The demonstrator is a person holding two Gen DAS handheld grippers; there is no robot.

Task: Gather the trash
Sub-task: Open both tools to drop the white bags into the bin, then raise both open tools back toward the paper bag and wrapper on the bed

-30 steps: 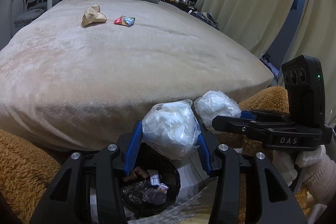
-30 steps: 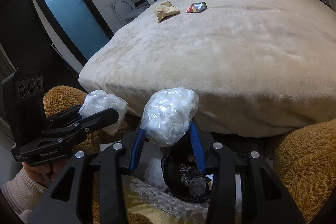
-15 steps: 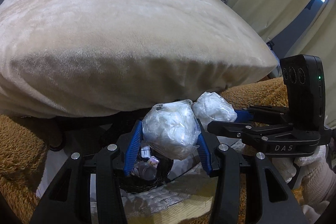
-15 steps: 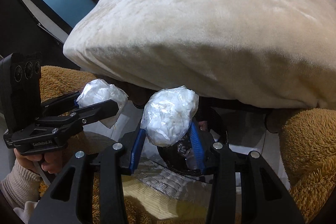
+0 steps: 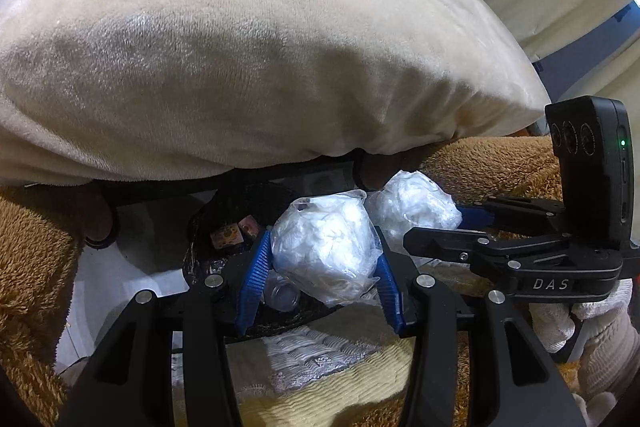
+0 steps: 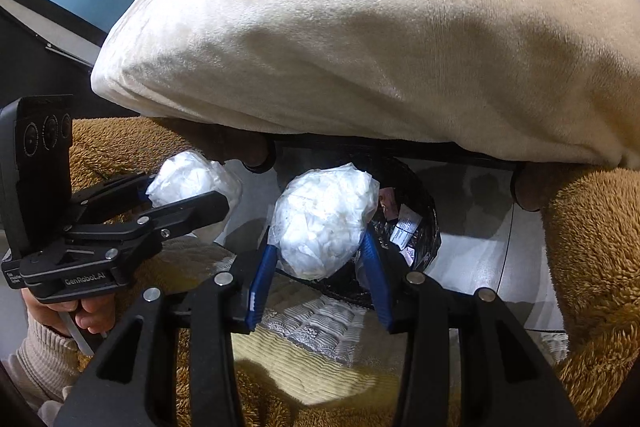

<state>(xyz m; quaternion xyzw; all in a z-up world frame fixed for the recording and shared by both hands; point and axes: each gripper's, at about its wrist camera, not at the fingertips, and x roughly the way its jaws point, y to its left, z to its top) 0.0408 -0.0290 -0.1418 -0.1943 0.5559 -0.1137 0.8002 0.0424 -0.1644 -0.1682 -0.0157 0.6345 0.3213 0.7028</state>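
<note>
Since a second ago both grippers have been tipped down and brought lower. The top of the bed, with the brown paper and the small wrapper on it, is no longer seen. Now only the front edge of the bed (image 5: 280, 67) is seen, and the black bin (image 5: 224, 211) is much closer. So the drop into the bin is judged to be very near.

A white plastic ball (image 5: 324, 247) is squeezed between the blue fingers (image 5: 254, 279) of the left gripper (image 5: 320, 291). In the left wrist view, the bin lies behind and under it, from about 9 to 11 o'clock of the ball.

A second white plastic ball (image 6: 324, 223) is squeezed tight by the right gripper (image 6: 320, 287). In the right wrist view, the bin (image 6: 428, 227) is at about 3 o'clock of that ball.

The bin is lined with a shiny black bag. Inside it, small boxes (image 5: 228, 237), a clear bottle (image 5: 282, 293) and a white paper label (image 6: 404, 227) can be seen. It is already partly filled. Neither ball has been let go yet.
</note>
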